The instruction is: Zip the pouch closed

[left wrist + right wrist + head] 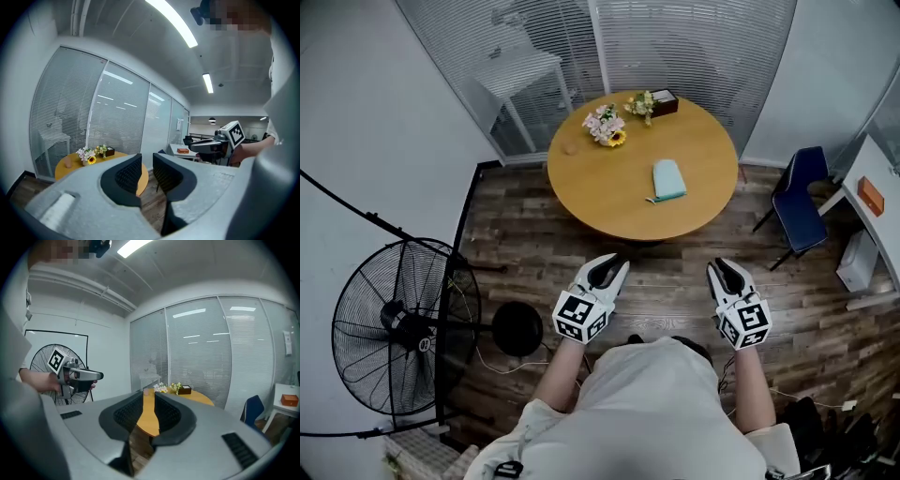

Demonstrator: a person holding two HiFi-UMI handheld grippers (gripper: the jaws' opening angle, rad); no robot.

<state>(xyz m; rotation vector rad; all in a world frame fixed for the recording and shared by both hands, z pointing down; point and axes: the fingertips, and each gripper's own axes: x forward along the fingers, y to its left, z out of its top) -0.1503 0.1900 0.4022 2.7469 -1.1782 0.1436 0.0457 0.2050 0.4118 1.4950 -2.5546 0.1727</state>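
hidden: zipper on the pouch (668, 180) too small for me to read, open or closed i can't tell | pouch: teal, flat, right of centre on the round table (614, 192), upper middle of head view | left gripper (608, 270): jaws a narrow gap apart, empty, well short of the table | right gripper (727, 274): same narrow gap, nothing held

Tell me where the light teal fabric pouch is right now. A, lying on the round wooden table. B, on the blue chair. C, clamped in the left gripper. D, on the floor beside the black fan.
A: the light teal fabric pouch lies on the round wooden table, while the left gripper and right gripper are held short of the table, jaws apart and empty.
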